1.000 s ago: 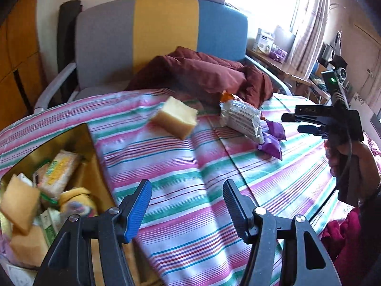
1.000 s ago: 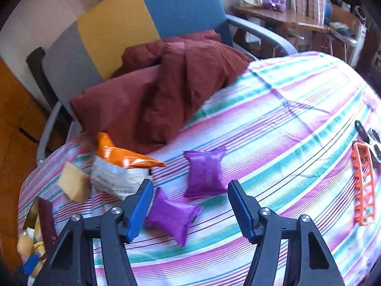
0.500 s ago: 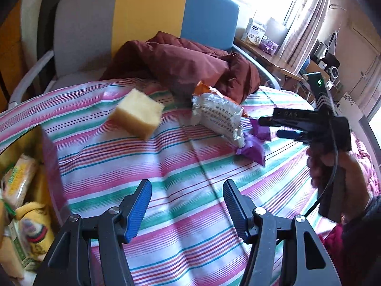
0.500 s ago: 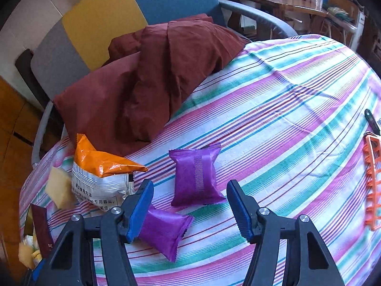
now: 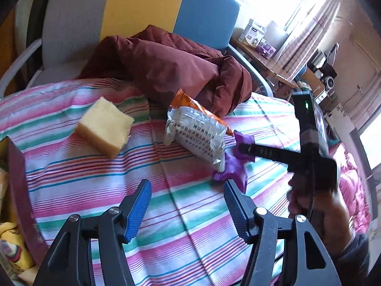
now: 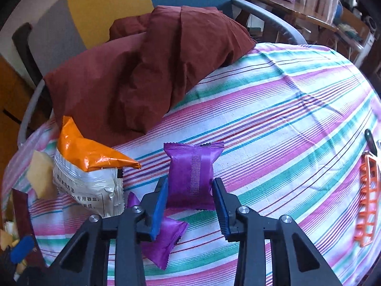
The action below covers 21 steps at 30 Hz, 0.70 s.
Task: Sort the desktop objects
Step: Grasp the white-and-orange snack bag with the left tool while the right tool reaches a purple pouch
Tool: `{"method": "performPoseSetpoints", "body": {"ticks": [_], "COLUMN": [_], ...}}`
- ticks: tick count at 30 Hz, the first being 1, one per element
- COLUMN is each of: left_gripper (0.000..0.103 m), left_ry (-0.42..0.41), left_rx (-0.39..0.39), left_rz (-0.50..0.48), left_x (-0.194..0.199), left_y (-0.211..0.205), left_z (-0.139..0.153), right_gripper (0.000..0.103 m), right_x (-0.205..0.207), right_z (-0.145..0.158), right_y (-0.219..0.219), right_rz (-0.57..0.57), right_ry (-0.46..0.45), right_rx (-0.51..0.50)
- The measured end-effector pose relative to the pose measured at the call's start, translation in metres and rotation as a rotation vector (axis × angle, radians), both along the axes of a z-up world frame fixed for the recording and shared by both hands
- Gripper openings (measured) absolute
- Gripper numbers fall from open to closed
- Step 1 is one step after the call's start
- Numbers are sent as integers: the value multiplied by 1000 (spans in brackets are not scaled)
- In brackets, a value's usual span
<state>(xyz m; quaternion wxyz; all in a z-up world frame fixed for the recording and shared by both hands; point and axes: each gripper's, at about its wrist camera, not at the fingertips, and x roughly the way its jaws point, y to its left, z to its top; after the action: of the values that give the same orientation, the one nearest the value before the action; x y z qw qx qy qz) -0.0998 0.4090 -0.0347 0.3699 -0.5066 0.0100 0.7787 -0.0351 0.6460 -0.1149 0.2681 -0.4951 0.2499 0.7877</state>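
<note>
Right gripper [image 6: 190, 197] straddles a purple packet [image 6: 191, 174], fingers barely apart from it; left gripper [image 5: 188, 202] hovers wide.

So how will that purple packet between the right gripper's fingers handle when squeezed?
The purple packet looks puffy, so it probably gives under the right gripper. Its glossy wrap may slip. It is likely light for its size.

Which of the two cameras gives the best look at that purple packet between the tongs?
The right wrist view: the purple packet fills the centre, its seam plain, between the right tongs. In the left wrist view only purple bits peek out behind the silver bag and the tongs.
</note>
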Motion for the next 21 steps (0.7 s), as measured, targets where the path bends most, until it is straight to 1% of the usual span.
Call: {"method": "performPoseSetpoints", "body": {"ticks": [1,2,3,6,9,14,16,21], "left_gripper": [64,66,71,81,83,83,84,86], "left_ry": [-17,-31,-45,-98,-141,-192,-216,-310], "left_rx": [9,16,24,51,75,71,67,76], "left_rz": [5,14,23,50,89,142,181,258], "left_x": [-3,-6,-9,-20,-29,-45,-53,-71], "left_y": [2,4,6,15,25,43,50,61], "left_z": [-1,-2,-3,-6,-8,-15,-19,-33], "right_gripper": [35,35,34,34,34,34,34,34], "right_x": [0,0,1,3,3,5,5,3], "right_z": [0,0,0,-1,-1,0,0,0], "right_y": [-1,-1,-1,1,0,-1,-1,-4], "right_rz": [3,4,1,-4,-2,0,-1,2], "right_ry": [-6,-9,-9,-11,-15,-19,-20,-29], "right_rx": [3,3,-3,-15,-12,-9,-10,-7]}}
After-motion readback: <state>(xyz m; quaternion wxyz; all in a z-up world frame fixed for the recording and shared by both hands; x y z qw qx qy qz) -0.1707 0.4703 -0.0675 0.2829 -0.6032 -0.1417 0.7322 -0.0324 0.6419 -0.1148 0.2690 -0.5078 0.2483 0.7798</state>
